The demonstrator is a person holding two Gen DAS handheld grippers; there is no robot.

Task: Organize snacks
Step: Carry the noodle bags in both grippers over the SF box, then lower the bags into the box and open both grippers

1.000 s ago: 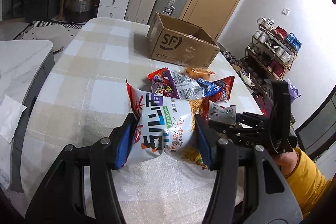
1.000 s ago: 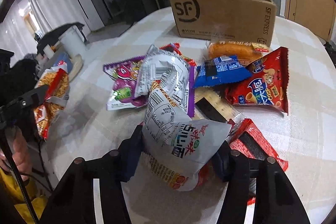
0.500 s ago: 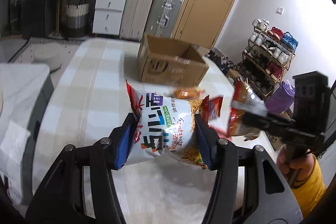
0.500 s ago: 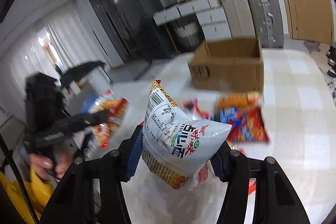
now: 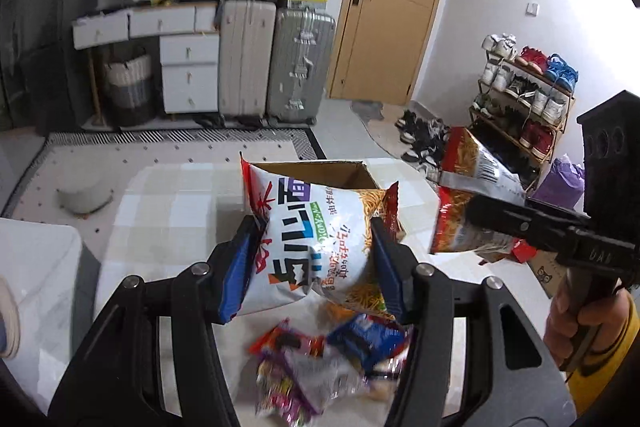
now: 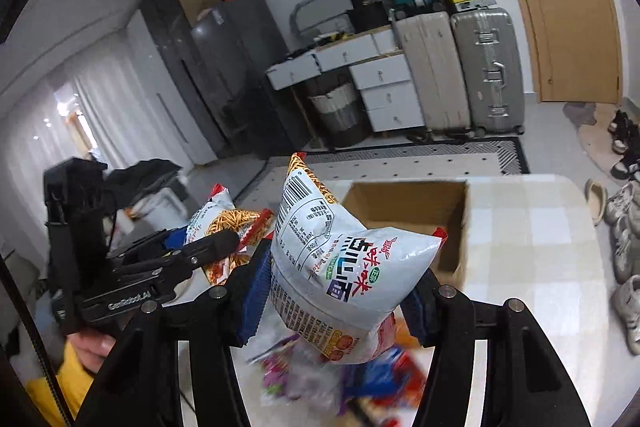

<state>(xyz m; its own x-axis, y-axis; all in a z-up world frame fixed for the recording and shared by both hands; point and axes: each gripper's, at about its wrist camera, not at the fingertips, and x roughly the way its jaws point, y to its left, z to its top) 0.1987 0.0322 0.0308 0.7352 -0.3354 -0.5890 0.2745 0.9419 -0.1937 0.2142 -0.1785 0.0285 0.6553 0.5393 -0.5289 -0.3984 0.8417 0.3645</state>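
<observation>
My left gripper [image 5: 310, 263] is shut on a white noodle-snack bag [image 5: 316, 247] and holds it in the air above the table. My right gripper [image 6: 340, 291] is shut on a second white noodle-snack bag [image 6: 340, 267], also lifted. Each gripper and its bag shows in the other view: the right one [image 5: 472, 211] at the right, the left one [image 6: 224, 227] at the left. The open cardboard box [image 6: 404, 211] stands on the checked table just beyond both bags; its rim shows behind the left bag [image 5: 316, 173]. A blurred pile of snack packets [image 5: 320, 363] lies below.
The checked tablecloth [image 6: 532, 247] extends right of the box. Beyond the table stand suitcases [image 5: 276, 63], white drawers [image 5: 188, 75], a door [image 5: 396, 3] and a shoe rack [image 5: 524, 87]. A grey counter [image 5: 36, 267] is at the left.
Both grippers have risen with their bags and moved forward toward the box. The snack pile now lies below them, and the box opening is seen from above.
</observation>
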